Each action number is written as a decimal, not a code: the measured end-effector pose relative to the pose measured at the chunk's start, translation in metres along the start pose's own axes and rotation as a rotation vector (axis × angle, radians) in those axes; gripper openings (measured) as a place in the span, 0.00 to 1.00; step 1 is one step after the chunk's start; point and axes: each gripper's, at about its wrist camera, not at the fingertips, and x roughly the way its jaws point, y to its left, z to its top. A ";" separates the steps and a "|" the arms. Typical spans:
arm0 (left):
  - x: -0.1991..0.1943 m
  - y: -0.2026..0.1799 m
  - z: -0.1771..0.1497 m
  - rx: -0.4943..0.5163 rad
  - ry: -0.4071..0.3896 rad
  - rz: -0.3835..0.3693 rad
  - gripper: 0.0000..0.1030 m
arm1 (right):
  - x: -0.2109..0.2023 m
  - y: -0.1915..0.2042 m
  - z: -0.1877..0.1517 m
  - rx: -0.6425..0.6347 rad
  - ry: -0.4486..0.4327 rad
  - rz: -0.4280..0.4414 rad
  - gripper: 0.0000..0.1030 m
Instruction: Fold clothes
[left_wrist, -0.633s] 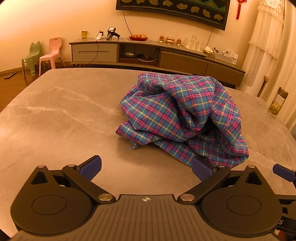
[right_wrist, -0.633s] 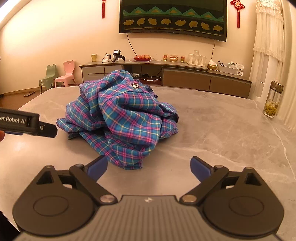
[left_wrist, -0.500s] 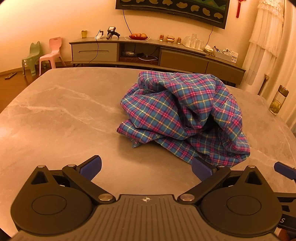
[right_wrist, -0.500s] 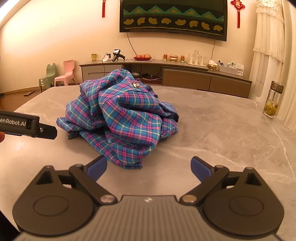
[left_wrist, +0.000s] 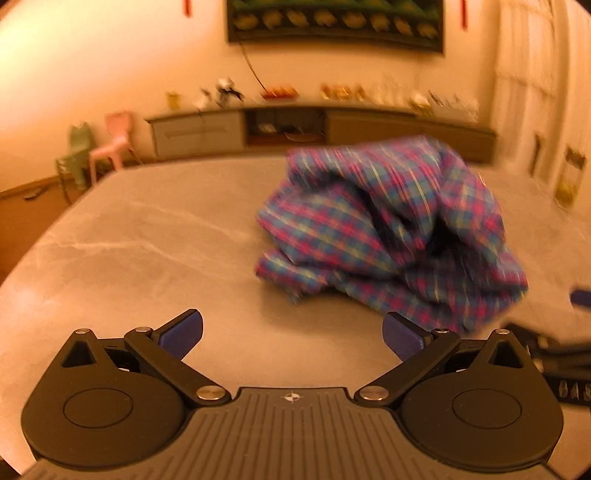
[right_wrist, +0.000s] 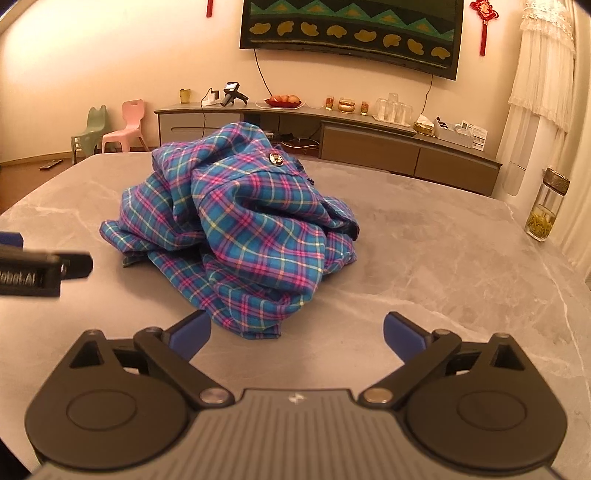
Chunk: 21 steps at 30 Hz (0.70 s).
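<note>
A: Two grippers, both idle. Left gripper has its jaws spread wide w/ nothing between them; right gripper same, wide apart and empty.

B: And the shirt?

A: Plaid shirt sits crumpled in a heap on the grey tabletop, roughly mid-table. Nearest hem lies just ahead of the right gripper's fingers, not touching. From the left wrist view the heap is ahead and off to the right, well apart from the pads; that view is blurred, so fine detail can't be read there.

B: So which step?

A: Looks like the very start, approach before a first grab. No fold made yet, garment isn't even spread flat.

B: Next move needs what?

A: Prob. picking two usable edges, e.g. the collar area near the button or the loose hem at the front, one per gripper, then lifting and shaking it open. Hard bit: layers are bunched, so a pinch may catch more than one ply. Sleeves can't be told apart in the heap.

B: Anything nearby to mind?

A: Glass jar near the far right edge, well clear of the shirt.
</note>
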 end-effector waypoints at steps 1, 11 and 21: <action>0.000 0.001 0.000 -0.004 0.012 -0.027 0.99 | 0.001 0.000 0.000 -0.002 0.000 -0.003 0.93; -0.009 0.006 0.001 -0.029 -0.024 -0.113 0.06 | 0.009 -0.004 -0.001 0.007 0.050 0.069 0.00; -0.003 0.005 0.007 -0.028 -0.035 -0.150 0.00 | 0.013 -0.005 -0.004 0.011 0.067 0.053 0.00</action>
